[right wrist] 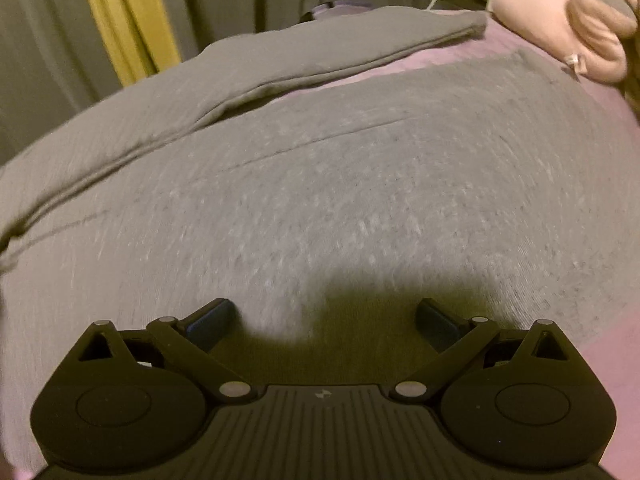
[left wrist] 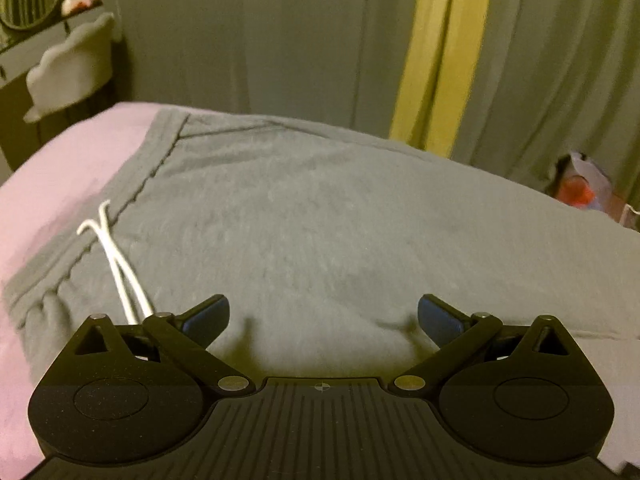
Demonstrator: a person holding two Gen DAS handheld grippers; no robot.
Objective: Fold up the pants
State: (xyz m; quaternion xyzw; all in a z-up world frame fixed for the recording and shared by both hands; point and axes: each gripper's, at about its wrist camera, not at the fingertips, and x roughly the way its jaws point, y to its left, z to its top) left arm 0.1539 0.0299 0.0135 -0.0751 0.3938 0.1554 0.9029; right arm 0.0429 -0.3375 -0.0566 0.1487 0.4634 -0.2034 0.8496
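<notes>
Pants (left wrist: 320, 220) in grey are spread on a pink sheet (left wrist: 52, 200) across the middle of the left wrist view; the left gripper (left wrist: 323, 316) is released at lower centre, beside a white drawstring (left wrist: 116, 264). In the right wrist view the pants (right wrist: 340, 200) fill the frame, and the right gripper (right wrist: 323, 318) is released too.

The left tool (left wrist: 323, 316) hangs low over the grey pants (left wrist: 320, 216), its blue-padded fingers (left wrist: 208, 318) spread wide apart with nothing between them. The right tool (right wrist: 324, 320) hovers close above the same pants, fingers (right wrist: 438, 326) likewise spread wide and gripping nothing, casting a shadow beneath.
</notes>
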